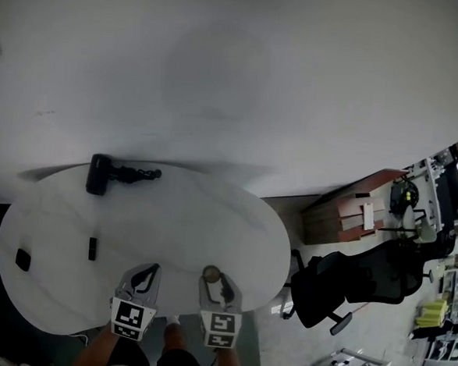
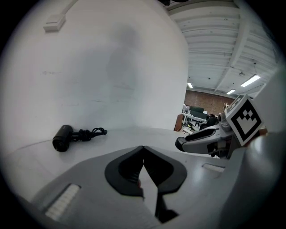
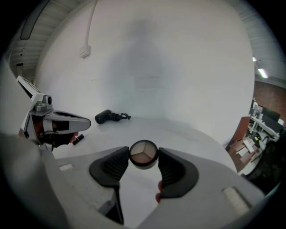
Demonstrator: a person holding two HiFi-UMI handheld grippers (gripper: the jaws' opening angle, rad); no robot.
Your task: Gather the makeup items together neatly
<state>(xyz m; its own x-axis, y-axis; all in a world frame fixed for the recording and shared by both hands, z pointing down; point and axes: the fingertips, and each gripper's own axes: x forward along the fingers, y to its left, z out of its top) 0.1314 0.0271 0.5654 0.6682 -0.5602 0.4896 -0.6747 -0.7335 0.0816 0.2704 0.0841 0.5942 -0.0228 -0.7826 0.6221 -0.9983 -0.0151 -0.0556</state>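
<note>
- Right gripper (image 1: 213,284) jaws clenched on round compact (image 3: 143,154), pinched at the tips, probably for carrying.
- Left gripper (image 2: 143,149) jaws pressed together, empty.
- Lipstick (image 1: 92,248) on surface (image 1: 211,216), well left of both jaws: likely gathering spot.

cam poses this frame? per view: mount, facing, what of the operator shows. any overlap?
Head view: on the person's head, looking steeply down onto the white table; shows left gripper, right gripper and forearms.
Left gripper view: on the left gripper, looking along its closed, empty jaws across the table to the hair dryer and wall; right gripper shows at right.
Right gripper view: on the right gripper, looking along jaws shut on a round compact; left gripper shows at left.
Shared: the hair dryer appears in all three.
</note>
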